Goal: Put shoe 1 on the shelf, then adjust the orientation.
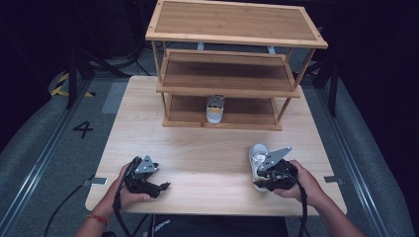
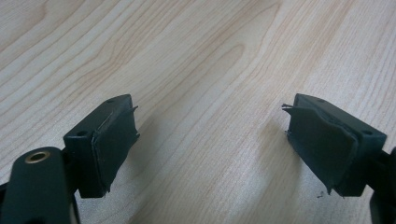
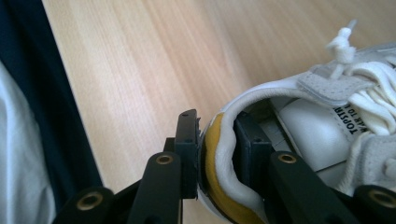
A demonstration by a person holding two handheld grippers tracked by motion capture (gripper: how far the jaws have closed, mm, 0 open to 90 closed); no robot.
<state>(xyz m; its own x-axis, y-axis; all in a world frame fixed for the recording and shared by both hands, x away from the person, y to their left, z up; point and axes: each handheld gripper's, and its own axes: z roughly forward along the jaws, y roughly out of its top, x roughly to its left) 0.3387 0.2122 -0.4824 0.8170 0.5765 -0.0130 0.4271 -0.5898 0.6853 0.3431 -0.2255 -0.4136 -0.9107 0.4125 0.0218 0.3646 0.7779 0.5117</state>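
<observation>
Right gripper [image 3: 212, 154] fingers pinch white sneaker's [image 3: 322, 135] padded heel; left gripper [image 2: 210, 144] fingers wide.

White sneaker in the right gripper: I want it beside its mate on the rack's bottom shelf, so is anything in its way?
Nothing visible does. The right gripper pinches the heel of the white lace-up sneaker; bare light wooden table lies between it and the three-tier bamboo rack, and the bottom shelf is free beside the other sneaker.
</observation>
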